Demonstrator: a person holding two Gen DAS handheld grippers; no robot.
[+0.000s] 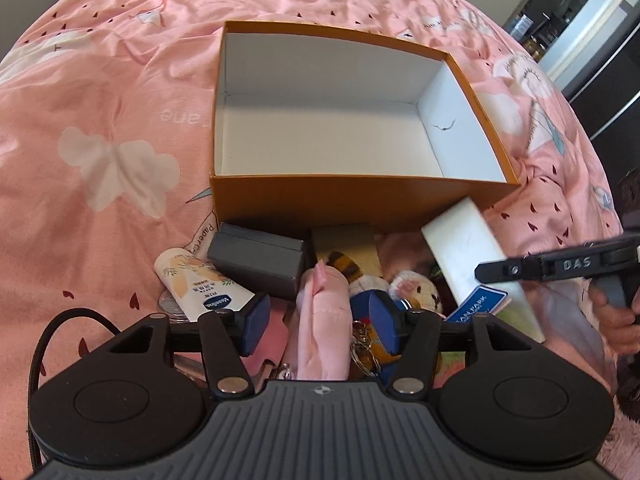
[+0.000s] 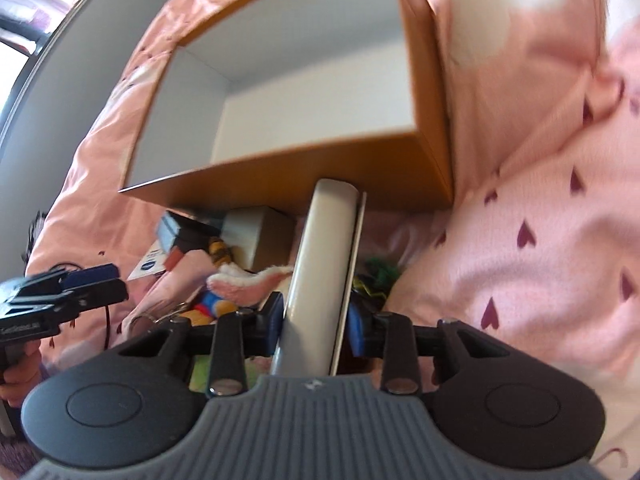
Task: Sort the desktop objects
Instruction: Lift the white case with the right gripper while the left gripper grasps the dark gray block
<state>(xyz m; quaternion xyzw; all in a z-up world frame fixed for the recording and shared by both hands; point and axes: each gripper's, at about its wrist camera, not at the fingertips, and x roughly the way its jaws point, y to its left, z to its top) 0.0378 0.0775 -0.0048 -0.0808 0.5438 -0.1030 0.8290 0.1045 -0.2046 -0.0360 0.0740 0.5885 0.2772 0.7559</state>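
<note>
The right tongs [image 2: 314,326] grasp a flat white box [image 2: 320,264] on edge, just before the orange box [image 2: 280,172] on the bed. The left tongs [image 1: 320,324] hang released over the clutter. Next, I judge, it must be lifted over the near wall.

**Bedding and room behind**

A pink quilt [image 1: 100,92] is spread under everything, printed with dark hearts, white clouds and the words "Paper Crane". At the upper right of the left wrist view a white door frame [image 1: 600,12] and dark shelving [image 1: 536,36] are seen. A black cable [image 1: 44,344] is looped at lower left.
</note>
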